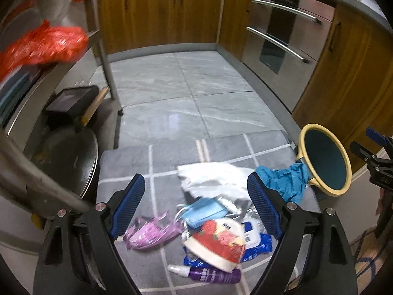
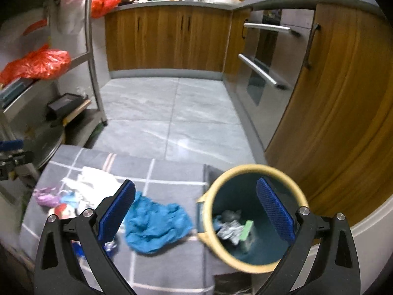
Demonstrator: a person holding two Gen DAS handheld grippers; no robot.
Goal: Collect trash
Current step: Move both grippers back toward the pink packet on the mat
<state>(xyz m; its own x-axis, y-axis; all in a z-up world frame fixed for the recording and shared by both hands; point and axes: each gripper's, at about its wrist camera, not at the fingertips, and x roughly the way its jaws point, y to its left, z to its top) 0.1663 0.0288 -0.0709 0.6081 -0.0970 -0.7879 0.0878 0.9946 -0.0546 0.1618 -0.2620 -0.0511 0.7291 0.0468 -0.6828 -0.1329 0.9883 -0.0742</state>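
Observation:
A heap of litter lies on a grey checked mat (image 1: 137, 157): white paper (image 1: 211, 177), a blue face mask (image 1: 203, 212), a pink wrapper (image 1: 149, 231), a red and white wrapper (image 1: 216, 242), a purple bottle (image 1: 211, 272) and a blue cloth (image 1: 285, 180). My left gripper (image 1: 196, 205) hangs open above the heap, holding nothing. A dark green bin with a yellow rim (image 2: 253, 217) stands at the mat's right edge with crumpled trash (image 2: 231, 228) inside. My right gripper (image 2: 196, 211) is open and empty over the bin's near side, the blue cloth (image 2: 154, 226) beneath its left finger.
Wooden cabinets (image 2: 167, 39) and a steel oven front (image 2: 265, 68) line the far and right sides. A metal shelf rack (image 2: 91, 56) with red bags (image 2: 39, 64) stands left, with a round metal lid (image 1: 71, 162) beside the mat. Grey tile floor (image 2: 172, 113) lies beyond.

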